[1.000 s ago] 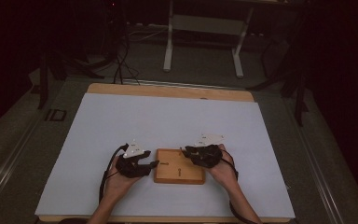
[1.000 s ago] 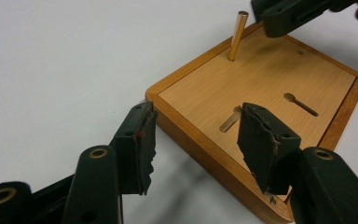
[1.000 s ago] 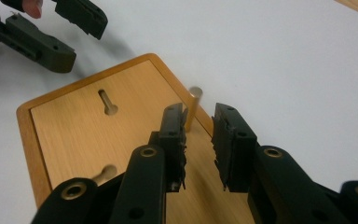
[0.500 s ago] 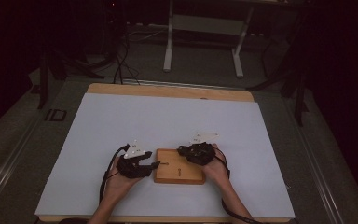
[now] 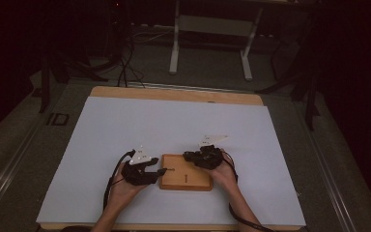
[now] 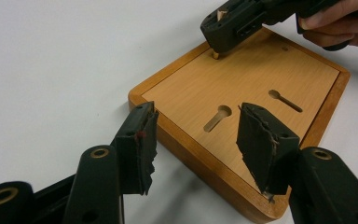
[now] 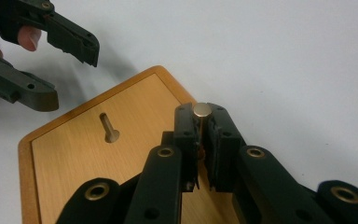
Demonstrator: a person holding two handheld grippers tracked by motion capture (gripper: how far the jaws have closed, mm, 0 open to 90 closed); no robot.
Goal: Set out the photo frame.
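- Two grippers working at a wooden board [image 5: 185, 178] near the front edge of a white table sheet [image 5: 174, 121].
- Left gripper [image 5: 160, 172] resting at the board's left edge, jaws spread, straddling that edge with nothing pressed between them.
- Seen in the left gripper view: left gripper [image 6: 196, 135] framing the board [image 6: 242, 93] between its worn black pads, one pad over the white sheet [image 6: 51, 60], the other over the wood.
- Lying flat on the sheet, the board showing two keyhole slots, a near slot [image 6: 217, 117] and a far slot [image 6: 285, 100].
- Right gripper [image 5: 189, 156] reaching over the board's far right corner, held in a hand [image 5: 224, 174].
- Right gripper [image 7: 201, 122], in its own view, pinching a small brass peg [image 7: 202, 109]; jaws having just been closing, pads now pressed on the peg's sides, round top showing above them.
- Peg [image 6: 215, 55] standing upright at the board's far corner in the left gripper view, its lower end possibly sitting in a hole, hard to tell under the black jaws.
- Farther off, bare white sheet stretching to the table's wooden rim [image 5: 174, 94].
- Beyond the table, a white metal frame [image 5: 210, 43] and cables [image 5: 125, 67] lying on a dark floor.
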